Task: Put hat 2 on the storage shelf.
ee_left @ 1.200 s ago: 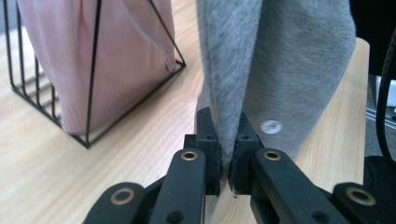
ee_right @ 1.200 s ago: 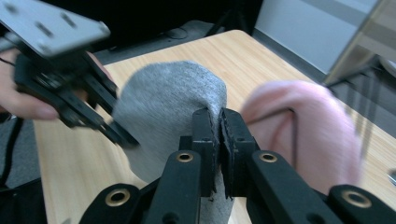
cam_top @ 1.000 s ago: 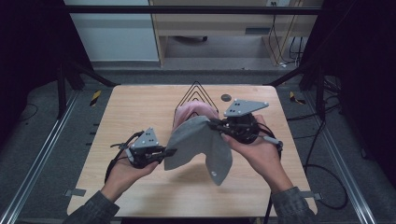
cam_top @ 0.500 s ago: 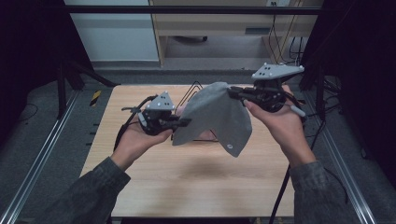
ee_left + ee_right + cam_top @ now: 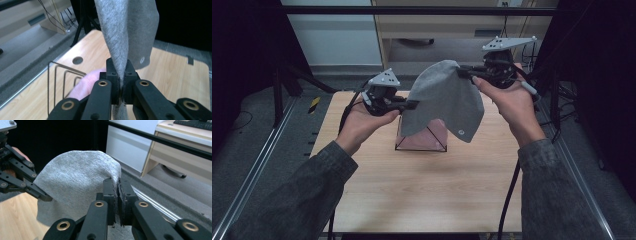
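A grey cloth [image 5: 443, 102] hangs in the air above the table, held between both grippers. My left gripper [image 5: 412, 105] is shut on the cloth's left edge, and the fabric [image 5: 125, 37] rises from between its jaws. My right gripper [image 5: 463, 71] is shut on the cloth's upper right corner, higher than the left; the cloth [image 5: 75, 187] bulges left of its closed jaws. A small round logo [image 5: 460, 132] shows near the cloth's lower hem. Under the cloth a pink garment [image 5: 419, 140] lies in a black wire frame [image 5: 422, 149] on the table.
The wooden table [image 5: 422, 190] has open surface in front of the wire frame. A round hole [image 5: 77, 60] sits in the tabletop near the far edge. Metal rails [image 5: 257, 165] run along the sides, and a cabinet and desk stand behind.
Both grippers have risen off the table and moved apart with the grey cloth, the right one going highest. The pink garment and wire frame beneath are now uncovered.
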### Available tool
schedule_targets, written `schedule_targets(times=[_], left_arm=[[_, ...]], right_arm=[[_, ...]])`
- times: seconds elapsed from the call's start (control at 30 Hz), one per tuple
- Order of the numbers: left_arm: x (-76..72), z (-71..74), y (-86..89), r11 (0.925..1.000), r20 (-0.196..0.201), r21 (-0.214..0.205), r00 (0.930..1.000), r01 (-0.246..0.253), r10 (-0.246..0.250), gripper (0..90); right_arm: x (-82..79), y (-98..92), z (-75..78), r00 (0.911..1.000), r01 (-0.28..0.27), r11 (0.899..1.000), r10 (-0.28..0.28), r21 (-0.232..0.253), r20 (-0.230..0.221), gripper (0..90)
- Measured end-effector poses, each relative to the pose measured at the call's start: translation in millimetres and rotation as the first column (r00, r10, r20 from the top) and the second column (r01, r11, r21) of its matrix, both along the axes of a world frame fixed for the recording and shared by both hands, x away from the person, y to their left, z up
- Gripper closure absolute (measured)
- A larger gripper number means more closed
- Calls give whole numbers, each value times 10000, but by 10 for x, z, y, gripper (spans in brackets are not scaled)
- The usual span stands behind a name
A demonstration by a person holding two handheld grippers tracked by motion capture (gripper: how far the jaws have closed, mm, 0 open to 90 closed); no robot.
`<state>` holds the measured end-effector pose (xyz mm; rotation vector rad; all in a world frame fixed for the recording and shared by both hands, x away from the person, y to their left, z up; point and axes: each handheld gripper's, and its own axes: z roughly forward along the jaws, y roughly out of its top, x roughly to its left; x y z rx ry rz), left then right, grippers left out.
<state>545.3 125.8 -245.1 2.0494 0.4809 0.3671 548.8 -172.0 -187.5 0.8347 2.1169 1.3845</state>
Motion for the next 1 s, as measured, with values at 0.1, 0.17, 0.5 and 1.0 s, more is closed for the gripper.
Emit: schedule_targets(times=[0.1,0.17,0.5,1.0], left_arm=[[81,70,5,9996,62,-228,9999,-159,160,869],[107,98,12,9995,122,-257,9997,-203,206,869],[362,249,161,9941,606,-474,9931,-978,1006,869],[590,152,204,9951,441,-155,9942,-978,984,869]], right_arm=[[83,13,63,9999,55,9999,-56,105,103,858],[112,18,86,9999,74,9999,-76,142,138,858],[393,120,209,9992,158,9998,-160,80,359,858],[778,217,98,9999,114,9999,-113,-103,58,858]])
